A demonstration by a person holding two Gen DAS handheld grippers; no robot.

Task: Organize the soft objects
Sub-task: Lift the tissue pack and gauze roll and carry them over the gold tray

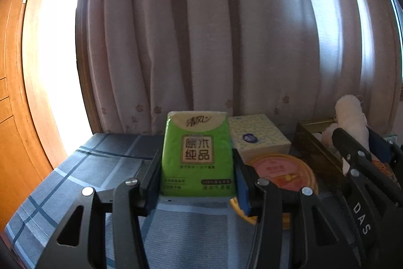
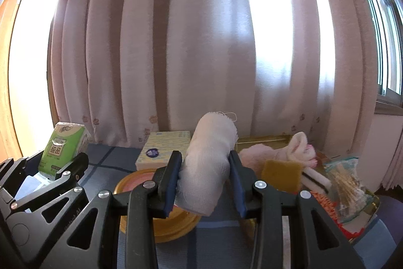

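My left gripper [image 1: 197, 163] is shut on a green tissue pack [image 1: 197, 155], held upright above the blue plaid cloth [image 1: 100, 168]; the pack also shows in the right wrist view [image 2: 63, 150]. My right gripper [image 2: 205, 168] is shut on a white gauze roll [image 2: 209, 160], held above a round yellow tin [image 2: 141, 183]. The roll also shows in the left wrist view [image 1: 351, 117]. A pink plush toy [image 2: 277, 153] and a yellow sponge [image 2: 280, 174] lie in a gold tray [image 2: 267, 139] on the right.
A pale yellow tissue box [image 1: 257, 135] stands behind the round tin [image 1: 284, 173], near the curtain [image 1: 201, 29]. A clear bag of sticks [image 2: 345, 183] lies at the tray's right. A wooden door frame [image 1: 15, 92] is on the left.
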